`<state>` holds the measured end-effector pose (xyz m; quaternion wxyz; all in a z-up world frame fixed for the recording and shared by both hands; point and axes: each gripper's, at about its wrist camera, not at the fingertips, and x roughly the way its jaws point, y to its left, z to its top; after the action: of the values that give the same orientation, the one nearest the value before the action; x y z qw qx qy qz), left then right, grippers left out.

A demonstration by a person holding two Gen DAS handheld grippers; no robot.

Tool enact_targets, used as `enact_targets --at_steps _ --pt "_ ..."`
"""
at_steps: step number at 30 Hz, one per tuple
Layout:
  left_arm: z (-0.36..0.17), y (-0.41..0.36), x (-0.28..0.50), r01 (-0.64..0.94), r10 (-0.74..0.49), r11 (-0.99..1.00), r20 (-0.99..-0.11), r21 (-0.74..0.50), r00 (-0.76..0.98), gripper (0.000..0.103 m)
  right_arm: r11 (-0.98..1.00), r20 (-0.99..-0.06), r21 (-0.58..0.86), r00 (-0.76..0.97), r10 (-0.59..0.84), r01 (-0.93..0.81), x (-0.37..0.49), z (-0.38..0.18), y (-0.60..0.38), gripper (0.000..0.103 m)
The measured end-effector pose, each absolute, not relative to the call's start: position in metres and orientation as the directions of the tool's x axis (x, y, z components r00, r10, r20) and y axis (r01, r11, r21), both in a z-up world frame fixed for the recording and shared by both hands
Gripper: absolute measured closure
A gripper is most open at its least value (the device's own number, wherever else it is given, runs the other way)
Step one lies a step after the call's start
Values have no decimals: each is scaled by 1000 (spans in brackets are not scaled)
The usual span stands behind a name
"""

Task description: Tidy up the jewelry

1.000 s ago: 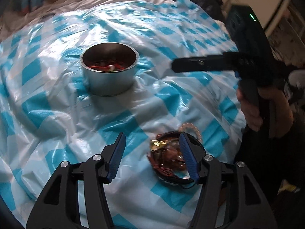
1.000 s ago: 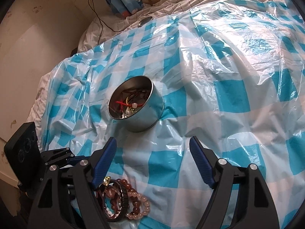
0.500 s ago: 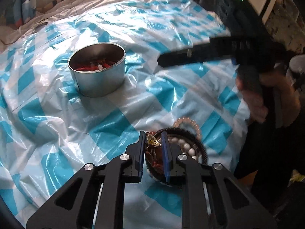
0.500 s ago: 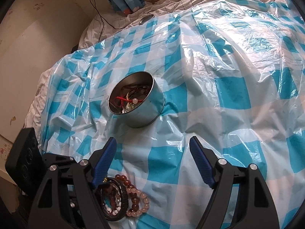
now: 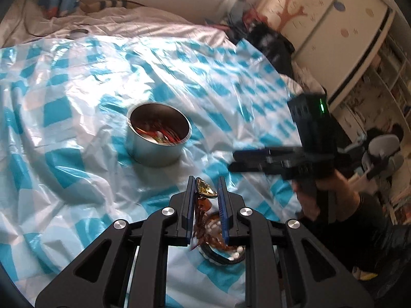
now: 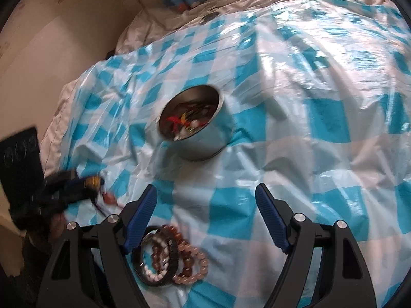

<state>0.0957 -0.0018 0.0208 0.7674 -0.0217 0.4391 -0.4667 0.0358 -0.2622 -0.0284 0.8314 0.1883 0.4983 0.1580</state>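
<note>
My left gripper (image 5: pixel 205 188) is shut on a yellow-gem necklace (image 5: pixel 204 192) and holds it above the bed; its brown cord hangs down toward the bracelet pile (image 5: pixel 221 251). The left gripper also shows blurred in the right wrist view (image 6: pixel 90 182). A round metal tin (image 5: pixel 156 138) with red and mixed jewelry inside stands ahead on the blue-checked plastic sheet (image 5: pixel 77 128). My right gripper (image 6: pixel 205 205) is open and empty, above the sheet, with several bead bracelets (image 6: pixel 169 254) by its left finger and the tin (image 6: pixel 195 128) ahead. The right gripper also shows in the left wrist view (image 5: pixel 259 160).
The sheet covers a bed with white bedding (image 5: pixel 154 23) at the far edge. A wardrobe (image 5: pixel 334 20) and clutter stand at the right. A wall (image 6: pixel 38 51) runs along the bed's left side.
My left gripper shut on the yellow-gem necklace in the pile and lifted it, moving toward the tin. The right gripper stayed open and shifted slightly.
</note>
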Motion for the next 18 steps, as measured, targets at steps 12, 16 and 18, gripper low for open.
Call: enact_targets --at_steps 12,16,18 --pt "24 10 106 659 -731 601 -645 -452 225 88 886 -824 404 330 460 -227 24 -39 -226 34" --pt "24 11 106 659 -729 603 -646 -450 226 88 890 -839 393 305 450 -233 23 -45 -224 47" --pt "24 10 106 659 -729 603 -646 -449 226 87 889 -844 388 293 449 -242 22 -46 -222 50"
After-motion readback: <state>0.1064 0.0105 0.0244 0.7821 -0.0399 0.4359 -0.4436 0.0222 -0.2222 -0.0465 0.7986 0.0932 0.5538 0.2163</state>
